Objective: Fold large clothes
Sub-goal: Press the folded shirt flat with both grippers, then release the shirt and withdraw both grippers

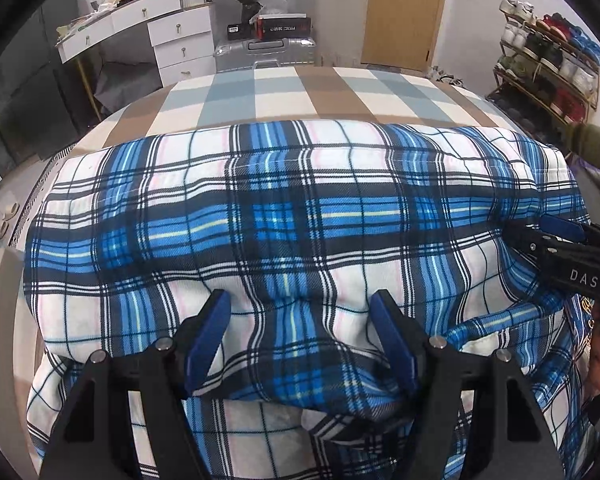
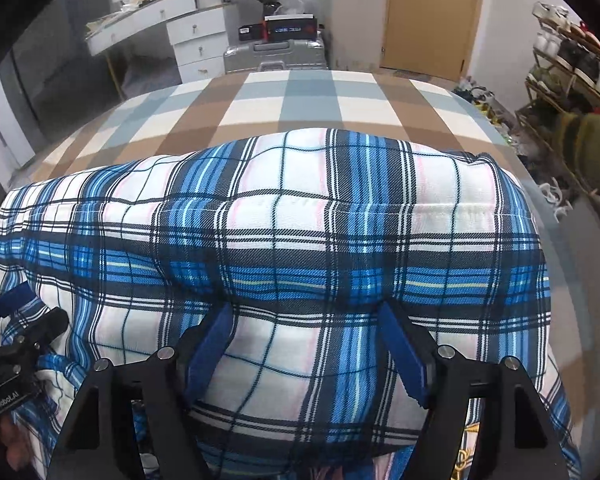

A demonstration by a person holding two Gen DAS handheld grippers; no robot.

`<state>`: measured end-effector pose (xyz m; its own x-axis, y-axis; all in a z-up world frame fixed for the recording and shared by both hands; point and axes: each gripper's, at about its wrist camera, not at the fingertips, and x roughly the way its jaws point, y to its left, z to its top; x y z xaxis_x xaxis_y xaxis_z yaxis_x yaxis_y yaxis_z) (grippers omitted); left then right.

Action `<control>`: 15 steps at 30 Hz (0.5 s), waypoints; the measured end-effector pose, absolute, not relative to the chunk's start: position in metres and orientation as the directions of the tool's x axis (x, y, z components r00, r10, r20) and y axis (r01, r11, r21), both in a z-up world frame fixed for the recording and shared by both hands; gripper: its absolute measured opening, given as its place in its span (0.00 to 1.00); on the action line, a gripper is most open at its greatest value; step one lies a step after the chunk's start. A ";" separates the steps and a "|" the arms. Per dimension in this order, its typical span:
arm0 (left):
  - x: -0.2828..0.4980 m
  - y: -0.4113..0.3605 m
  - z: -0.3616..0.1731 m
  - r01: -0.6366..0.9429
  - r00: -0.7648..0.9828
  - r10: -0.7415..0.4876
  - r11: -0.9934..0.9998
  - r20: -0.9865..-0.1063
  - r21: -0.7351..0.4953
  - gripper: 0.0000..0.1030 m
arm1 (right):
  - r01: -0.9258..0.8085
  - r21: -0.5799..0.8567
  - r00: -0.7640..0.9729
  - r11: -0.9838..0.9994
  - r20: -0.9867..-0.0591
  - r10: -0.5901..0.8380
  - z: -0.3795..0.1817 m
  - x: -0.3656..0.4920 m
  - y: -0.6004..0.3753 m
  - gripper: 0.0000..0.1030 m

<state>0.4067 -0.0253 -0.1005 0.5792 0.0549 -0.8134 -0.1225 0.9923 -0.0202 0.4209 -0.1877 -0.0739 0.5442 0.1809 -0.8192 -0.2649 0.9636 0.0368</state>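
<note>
A large blue, white and black plaid garment (image 1: pixel 260 208) (image 2: pixel 300 240) lies folded over on the bed, its doubled edge nearest me. My left gripper (image 1: pixel 300 298) points down at the near left part; its blue pads (image 1: pixel 208 340) stand wide apart, with a bulge of the fold between them but not pinched. My right gripper (image 2: pixel 305 310) stands the same way over the near right part, with blue pads (image 2: pixel 404 356) spread and cloth lying loose between them. Each gripper also shows at the edge of the other's view: the right gripper (image 1: pixel 556 236) and the left gripper (image 2: pixel 24 308).
The bed's brown, grey-blue and cream checked sheet (image 1: pixel 284 92) (image 2: pixel 300 96) runs bare beyond the garment. Past the far edge stand a white dresser (image 1: pixel 172 28), a silver suitcase (image 1: pixel 264 54) and a wooden door (image 1: pixel 404 12). A shoe rack (image 1: pixel 548 60) stands at the right.
</note>
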 end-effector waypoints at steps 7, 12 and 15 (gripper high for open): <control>0.372 -0.018 -0.093 -0.134 0.591 0.019 0.988 -0.806 -0.075 0.66 | -0.268 0.042 0.543 0.963 -0.819 0.186 -0.071 0.416 -0.189 0.73; 0.305 -0.007 -0.068 -0.125 0.675 0.014 0.988 -0.738 -0.095 0.89 | -0.292 0.090 0.591 0.952 -0.766 0.254 -0.047 0.348 -0.207 0.82; 0.259 -0.002 -0.052 -0.136 0.718 0.029 0.986 -0.695 -0.099 0.97 | -0.313 0.130 0.613 0.941 -0.729 0.305 -0.028 0.296 -0.223 0.85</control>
